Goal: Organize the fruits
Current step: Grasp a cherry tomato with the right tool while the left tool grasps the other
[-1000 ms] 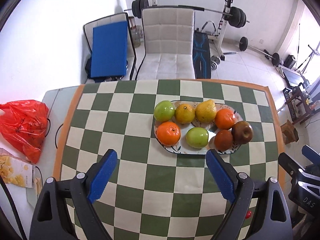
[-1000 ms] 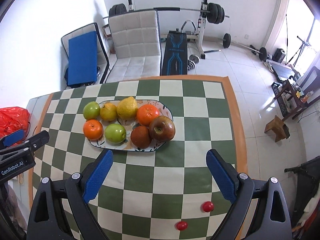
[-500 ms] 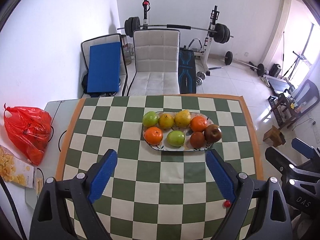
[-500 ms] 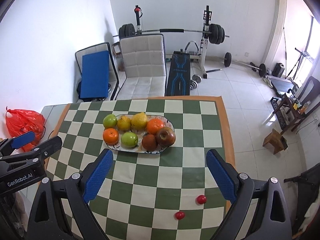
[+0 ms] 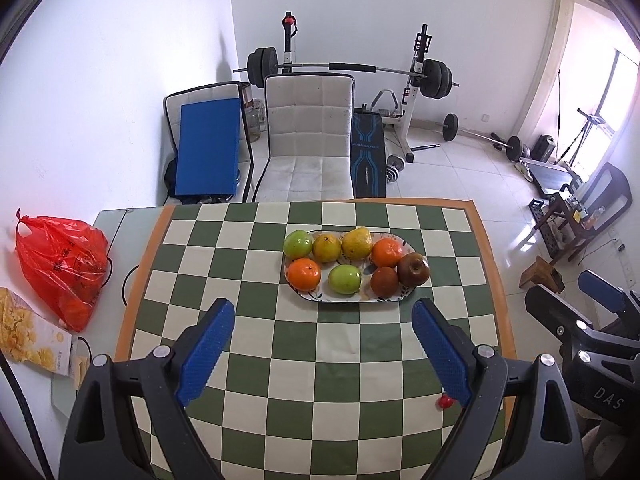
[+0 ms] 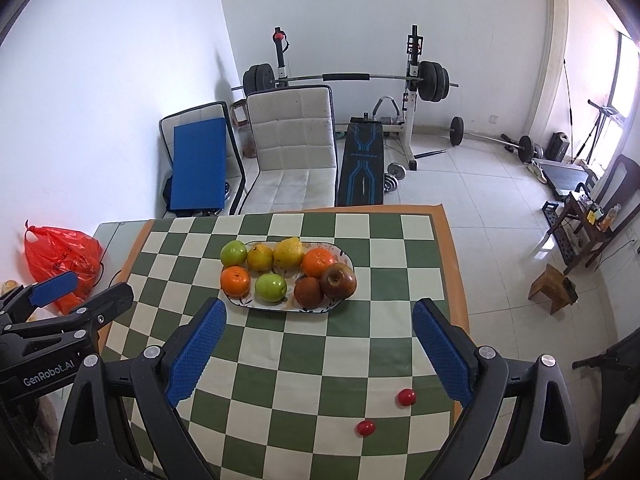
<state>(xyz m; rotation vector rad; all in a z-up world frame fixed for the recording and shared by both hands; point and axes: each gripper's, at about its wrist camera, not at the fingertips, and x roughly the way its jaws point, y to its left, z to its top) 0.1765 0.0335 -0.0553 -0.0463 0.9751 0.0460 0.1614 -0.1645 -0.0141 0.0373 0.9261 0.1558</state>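
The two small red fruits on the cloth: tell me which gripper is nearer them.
Right. The right gripper hangs open just above the two small red fruits, which lie near its right finger. The left gripper, also open, sits further left; only one fruit shows by its right finger.

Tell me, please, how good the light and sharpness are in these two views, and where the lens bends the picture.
Left wrist view: even daylight, the plate and fruit sharp, the window overexposed, the floor shows glare. Right wrist view: also sharp, the two small red fruits clearly visible; the tablecloth squares curve toward the edges, and dark corners frame the fisheye image.
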